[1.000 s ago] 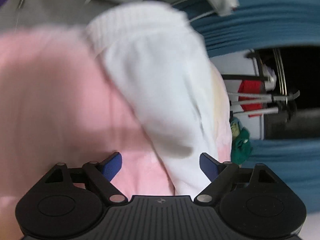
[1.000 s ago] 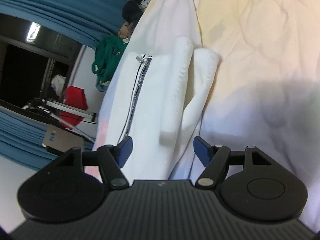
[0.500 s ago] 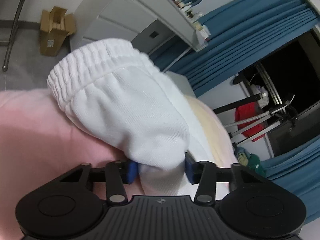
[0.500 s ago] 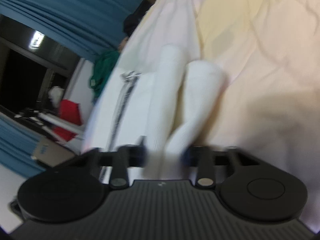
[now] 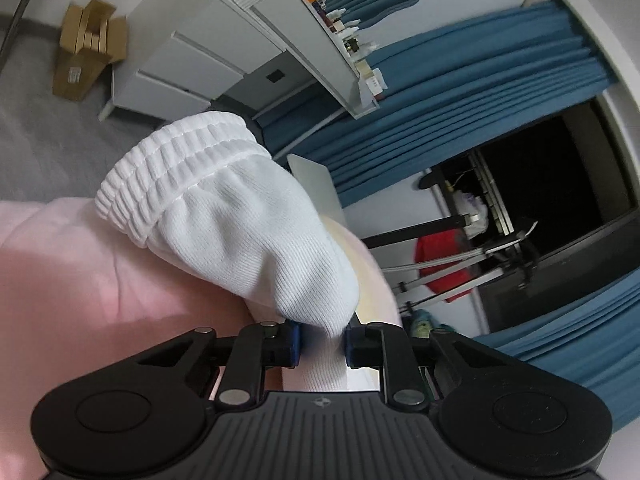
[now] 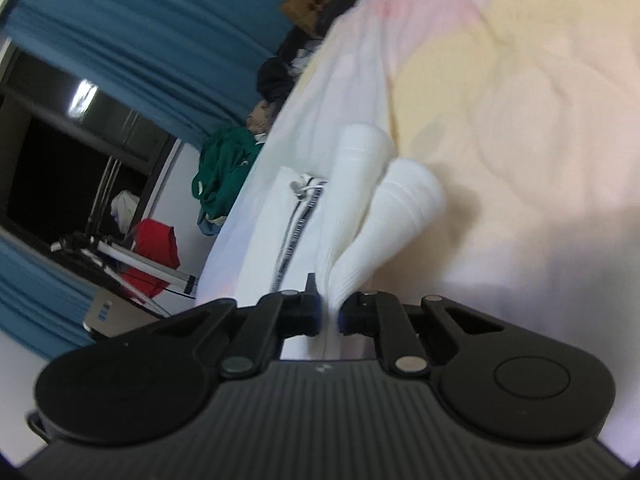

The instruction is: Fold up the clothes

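Note:
A white knitted garment [image 5: 236, 236] with a ribbed elastic band rises in front of the left wrist camera, above the pink bedspread [image 5: 60, 280]. My left gripper [image 5: 322, 344] is shut on its lower corner, the blue pads pinching the cloth. In the right wrist view the same white garment [image 6: 360, 216] shows two rolled tube-like folds and a black-and-white drawstring [image 6: 298, 216] to their left. My right gripper [image 6: 329, 314] is shut on the near end of those folds. The garment lies on a pastel quilt [image 6: 500, 120].
White drawers [image 5: 176, 68] and cardboard boxes [image 5: 86, 48] stand on the grey floor beyond the bed. Blue curtains [image 5: 460, 92], a rack with a red cloth [image 5: 444, 264] and a green garment pile [image 6: 224, 160] sit past the bed's edge.
Both grippers stood open a second ago and have shut on the white garment. The left one has lifted its end, so the ribbed band now stands up off the bedspread.

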Motion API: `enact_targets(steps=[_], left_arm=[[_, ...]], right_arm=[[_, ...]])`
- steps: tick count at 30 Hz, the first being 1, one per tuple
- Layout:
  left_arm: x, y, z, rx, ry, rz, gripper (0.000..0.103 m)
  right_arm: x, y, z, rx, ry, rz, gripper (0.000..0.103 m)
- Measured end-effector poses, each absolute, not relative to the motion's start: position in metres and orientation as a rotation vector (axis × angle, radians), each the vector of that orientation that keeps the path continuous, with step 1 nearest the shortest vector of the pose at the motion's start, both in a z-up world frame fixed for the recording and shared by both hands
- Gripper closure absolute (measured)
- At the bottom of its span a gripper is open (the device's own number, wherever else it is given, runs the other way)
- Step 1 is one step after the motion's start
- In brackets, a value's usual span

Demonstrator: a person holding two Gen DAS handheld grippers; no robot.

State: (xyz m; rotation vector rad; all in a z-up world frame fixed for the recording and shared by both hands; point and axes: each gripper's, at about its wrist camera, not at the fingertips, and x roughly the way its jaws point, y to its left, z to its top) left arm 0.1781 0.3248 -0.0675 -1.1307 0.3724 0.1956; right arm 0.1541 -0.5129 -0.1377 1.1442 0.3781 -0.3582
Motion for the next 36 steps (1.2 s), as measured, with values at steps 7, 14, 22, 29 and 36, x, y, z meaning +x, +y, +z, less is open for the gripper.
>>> enact_targets(steps=[7, 14, 22, 29, 36], left_arm=[[0.144, 0.351, -0.068, -1.212, 0.433, 0.163, 0.083], [0.129, 0.365, -0.074, -1.143, 0.588, 0.201, 0.081], [0.126, 0.355, -0.067, -0.969, 0.677, 0.251, 0.065], [0.109, 0.3, -0.032, -0.557, 0.719, 0.379, 0.03], [0.068, 0.191, -0.003, -0.099, 0.557, 0.25, 0.023]], right_arm=[[0.082, -0.507, -0.138, 1.256, 0.416, -0.41, 0.092], [0.039, -0.509, -0.158, 1.39, 0.496, -0.458, 0.092], [0.038, -0.509, -0.175, 1.445, 0.511, -0.459, 0.091], [0.036, -0.508, -0.175, 1.432, 0.503, -0.428, 0.091], [0.038, -0.51, -0.178, 1.442, 0.491, -0.428, 0.09]])
